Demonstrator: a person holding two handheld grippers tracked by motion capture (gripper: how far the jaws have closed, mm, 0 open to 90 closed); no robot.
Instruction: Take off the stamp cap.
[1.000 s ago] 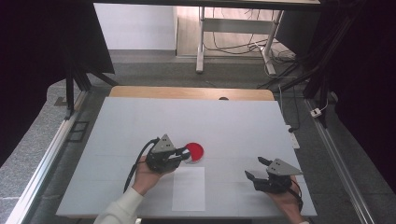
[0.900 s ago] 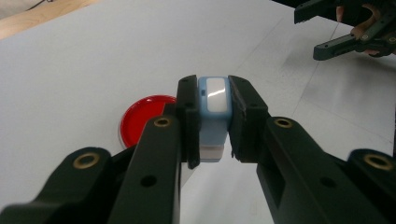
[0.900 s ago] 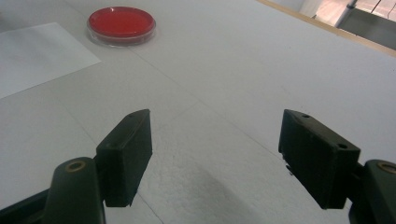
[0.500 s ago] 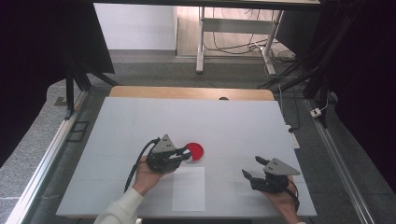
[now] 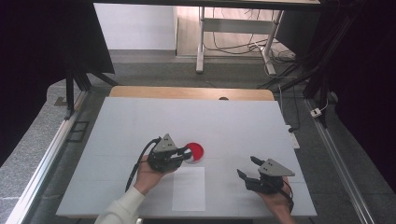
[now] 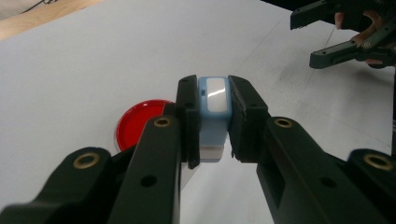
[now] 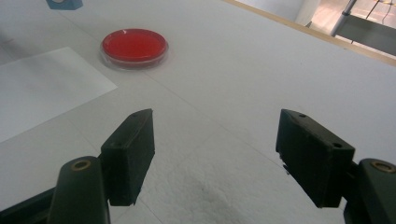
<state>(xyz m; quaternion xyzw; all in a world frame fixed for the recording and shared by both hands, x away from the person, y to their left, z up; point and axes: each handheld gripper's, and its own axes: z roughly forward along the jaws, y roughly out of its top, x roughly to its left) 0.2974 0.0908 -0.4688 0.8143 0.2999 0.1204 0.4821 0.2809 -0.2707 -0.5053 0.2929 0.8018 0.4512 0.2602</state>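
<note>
while our left claw is clenched on the small blue block just beside the red dish on the table, we judge pickup done and placing left, with our right claw released and empty.

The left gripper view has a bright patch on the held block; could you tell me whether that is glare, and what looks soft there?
In the left gripper view, glare whitens the top face of the pale blue block clamped in the left gripper; the nearest jaw arms are soft, and the red dish behind is slightly blurred. In the high view, the room around the table is dark.
</note>
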